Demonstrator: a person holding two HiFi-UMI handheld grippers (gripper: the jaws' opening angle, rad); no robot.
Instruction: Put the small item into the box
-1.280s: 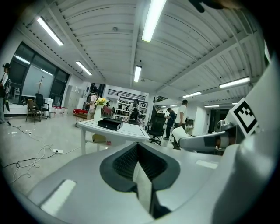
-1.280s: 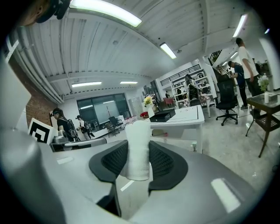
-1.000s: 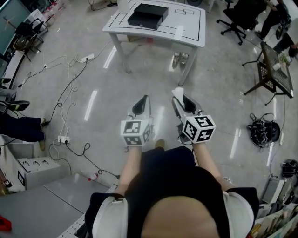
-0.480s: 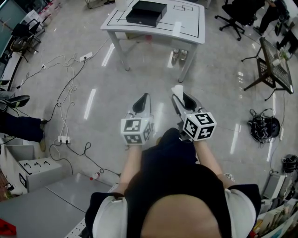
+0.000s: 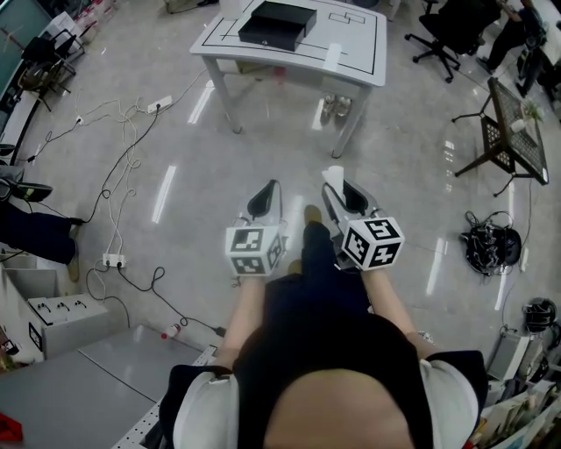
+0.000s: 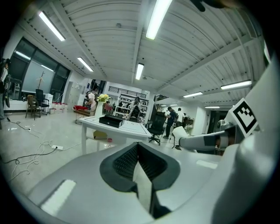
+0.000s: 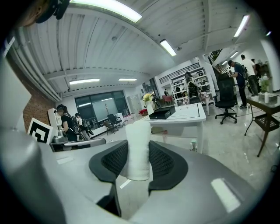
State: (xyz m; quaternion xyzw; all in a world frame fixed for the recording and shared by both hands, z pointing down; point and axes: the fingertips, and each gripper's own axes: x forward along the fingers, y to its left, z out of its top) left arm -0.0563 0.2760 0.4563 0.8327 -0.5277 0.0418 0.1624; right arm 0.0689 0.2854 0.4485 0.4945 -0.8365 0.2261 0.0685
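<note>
A small white cylinder-shaped item [image 7: 138,148] stands upright between the black pads of my right gripper [image 7: 138,162], which is shut on it; in the head view the small white item [image 5: 334,176] pokes out past the right gripper [image 5: 340,195]. My left gripper [image 5: 266,197] is held beside it at the same height, its jaws shut with nothing between them, as the left gripper [image 6: 138,162] view shows. The black box [image 5: 278,23] lies on the white table [image 5: 351,61] well ahead of me, seen small as the black box [image 7: 162,113] and black box [image 6: 111,120].
Cables and power strips [image 5: 112,260] trail across the floor to the left. A dark side table [image 5: 508,131] and an office chair [image 5: 456,31] stand at the right. Shoes [image 5: 336,109] sit under the white table. People [image 7: 238,83] stand in the far room.
The white table and black box have shifted slightly up and nearer the frame top as I walk; a foot shows ahead between the grippers. Both grippers keep their pose.
</note>
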